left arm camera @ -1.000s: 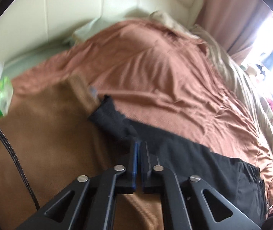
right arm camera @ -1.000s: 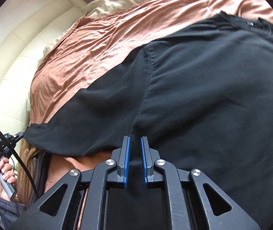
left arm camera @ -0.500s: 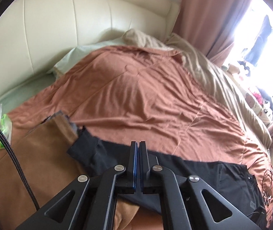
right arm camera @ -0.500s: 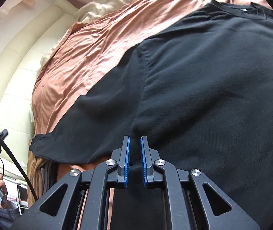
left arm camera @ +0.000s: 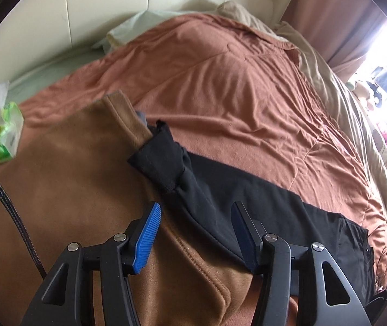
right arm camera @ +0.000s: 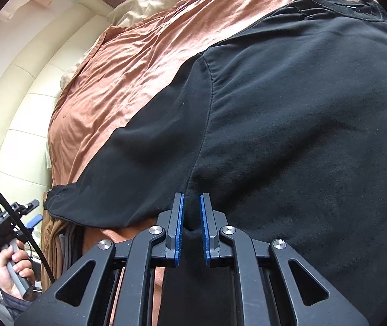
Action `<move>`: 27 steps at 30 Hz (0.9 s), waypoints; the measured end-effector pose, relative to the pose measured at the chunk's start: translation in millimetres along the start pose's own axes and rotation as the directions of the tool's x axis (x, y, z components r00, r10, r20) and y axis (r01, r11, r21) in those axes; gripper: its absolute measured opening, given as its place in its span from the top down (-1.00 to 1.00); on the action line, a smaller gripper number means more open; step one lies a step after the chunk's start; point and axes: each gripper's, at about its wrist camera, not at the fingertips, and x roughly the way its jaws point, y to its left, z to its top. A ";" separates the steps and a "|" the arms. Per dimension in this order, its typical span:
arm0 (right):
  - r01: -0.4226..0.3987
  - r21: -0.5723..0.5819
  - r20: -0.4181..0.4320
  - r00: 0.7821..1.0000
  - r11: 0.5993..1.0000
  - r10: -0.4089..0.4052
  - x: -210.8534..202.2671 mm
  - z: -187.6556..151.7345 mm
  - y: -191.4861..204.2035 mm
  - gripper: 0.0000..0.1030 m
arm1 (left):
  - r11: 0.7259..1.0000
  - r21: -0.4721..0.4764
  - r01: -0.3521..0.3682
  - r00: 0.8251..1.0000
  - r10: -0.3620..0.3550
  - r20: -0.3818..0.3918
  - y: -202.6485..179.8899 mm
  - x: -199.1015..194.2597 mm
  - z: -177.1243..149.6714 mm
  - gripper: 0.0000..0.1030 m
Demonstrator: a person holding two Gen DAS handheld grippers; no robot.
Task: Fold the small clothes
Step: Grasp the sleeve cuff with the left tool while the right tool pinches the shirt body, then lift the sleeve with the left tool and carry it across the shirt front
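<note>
A: Where's the black cotton long-sleeved top [right arm camera: 288, 125] lying?

B: Spread flat on the rust-coloured quilted bedspread [left arm camera: 234, 87], collar towards the far right in the right wrist view. One sleeve runs out to the left, and its cuff end [left arm camera: 160, 157] lies crumpled on the tan fleece garment [left arm camera: 65, 190] beside it.

A: And the grippers?

B: The right gripper [right arm camera: 192, 228] is clenched on a pinch of the black fabric near the underarm seam; the cloth puckers up between its blue pads [right arm camera: 179, 231]. The left gripper [left arm camera: 196, 233] has its jaws opening. The sleeve lies between and beneath them, but neither pad presses on it, so it is released.

A: What worries you from here?

B: Mostly that cuff. It's bunched and twisted. If the sleeve gets folded inward as it lies, I'd expect the twist to be trapped inside and the fold to come out lumpy.

A: And the tan piece underneath?

B: That too. The left jaws hang over both fabrics, so a deep pinch could catch the tan fleece along with the sleeve and drag it over the top.

A: Anything on the right?

B: A small pinch on soft knit can slip if pulled hard, and the body would wrinkle.
</note>
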 end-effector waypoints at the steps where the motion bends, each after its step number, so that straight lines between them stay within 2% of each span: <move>1: -0.003 0.005 0.000 1.000 1.000 0.003 0.2 -0.8 -0.3 0.82 | 1.000 -0.012 0.002 1.000 -0.002 -0.016 2.4 7.0 -1.1 -0.07; 4: -0.024 0.034 -0.013 1.000 0.999 0.024 3.8 -0.4 -5.4 0.82 | 0.999 -0.031 0.008 0.999 -0.009 -0.040 5.8 21.0 -2.9 -0.05; 8: -0.023 0.054 -0.028 0.999 0.998 0.025 9.5 -0.4 -10.7 0.82 | 0.998 -0.068 -0.016 0.998 0.012 -0.057 12.8 37.6 -2.1 0.45; 9: -0.019 0.055 -0.028 0.999 0.998 0.021 10.6 -0.3 -11.3 0.82 | 0.997 -0.076 -0.027 0.998 0.023 -0.051 15.0 38.1 -1.1 0.65; 10: -0.018 0.055 -0.029 0.999 0.998 0.019 10.8 0.0 -11.5 0.82 | 0.996 -0.081 -0.023 0.999 0.019 -0.044 16.5 36.9 0.5 0.76; 12: -0.018 0.052 -0.028 0.999 0.998 0.019 10.8 0.4 -10.9 0.82 | 0.996 -0.088 0.030 0.999 -0.033 -0.034 16.7 33.4 3.0 0.89; 20: -0.016 0.051 -0.030 0.999 0.999 0.017 11.5 -0.6 -9.0 0.82 | 0.992 -0.042 0.115 0.993 -0.114 0.031 -9.2 4.1 14.1 0.92; 27: -0.043 0.109 -0.067 0.996 0.993 0.051 25.4 -0.3 -17.1 0.87 | 0.975 0.034 0.218 0.971 -0.221 0.092 -52.8 -32.7 22.8 0.92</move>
